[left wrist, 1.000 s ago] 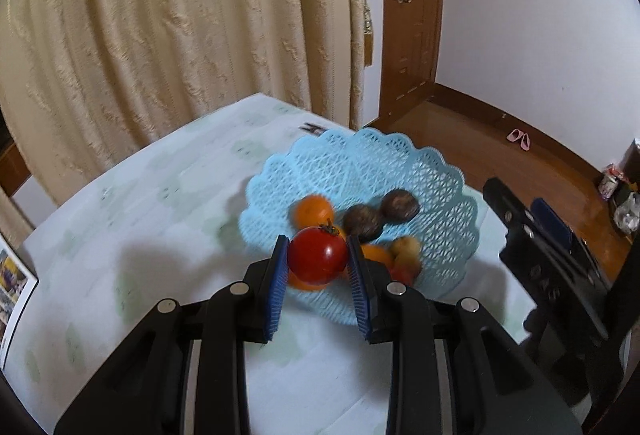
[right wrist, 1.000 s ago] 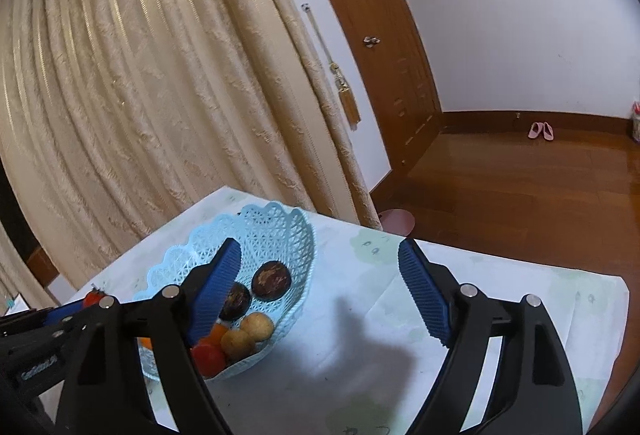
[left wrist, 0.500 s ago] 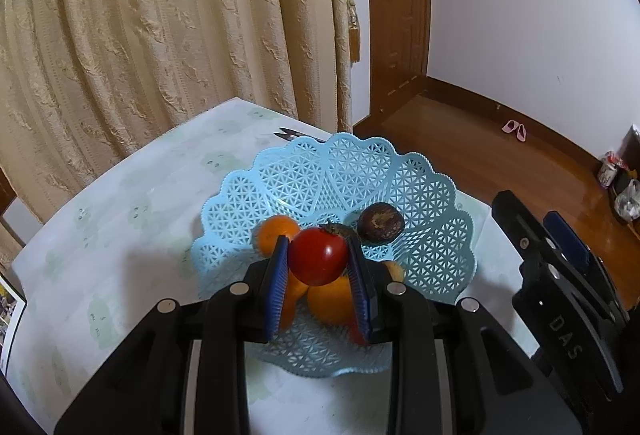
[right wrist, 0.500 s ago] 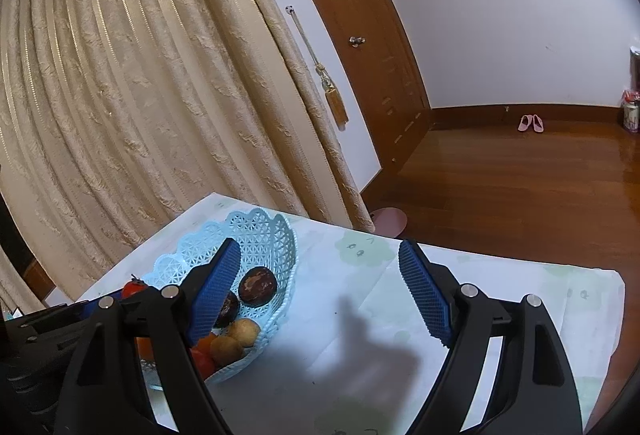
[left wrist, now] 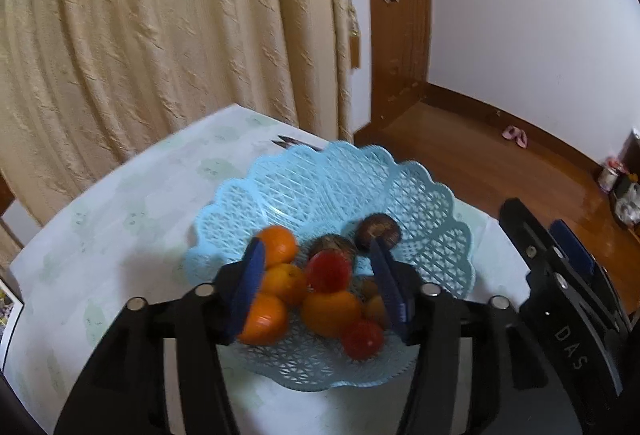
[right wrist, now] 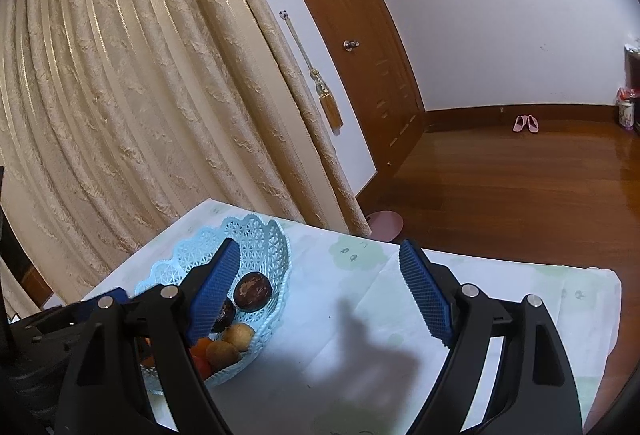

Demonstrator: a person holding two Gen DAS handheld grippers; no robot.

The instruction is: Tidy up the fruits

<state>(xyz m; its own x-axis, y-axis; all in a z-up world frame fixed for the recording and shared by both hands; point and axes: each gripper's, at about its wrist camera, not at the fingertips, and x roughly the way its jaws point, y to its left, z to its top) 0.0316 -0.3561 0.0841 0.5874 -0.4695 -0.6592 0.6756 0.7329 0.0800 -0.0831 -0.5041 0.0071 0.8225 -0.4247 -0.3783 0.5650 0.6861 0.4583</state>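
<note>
A light blue lattice basket (left wrist: 432,219) stands on the table with several oranges (left wrist: 278,245), two dark brown fruits (left wrist: 378,231) and a red tomato (left wrist: 362,339). My left gripper (left wrist: 316,247) hangs over its near side, jaws opening. A second red tomato (left wrist: 329,271) rests on the fruit pile between the blue pads (left wrist: 250,283), which stand clear of it. My right gripper (right wrist: 319,249) is open and empty over the tablecloth, right of the basket (right wrist: 260,235); the dark fruits (right wrist: 253,291) show past its left finger.
The table (right wrist: 360,315) carries a pale printed cloth, and its far edge runs just behind the basket. A beige curtain (left wrist: 160,35) hangs behind it, beside a wooden door (right wrist: 360,35). Dark pointed objects (left wrist: 288,144) lie behind the basket. Wooden floor (right wrist: 520,187) lies right.
The left jaws have spread and let go of the tomato, which now sits lower on the fruit in the basket. The right gripper has hardly moved.
</note>
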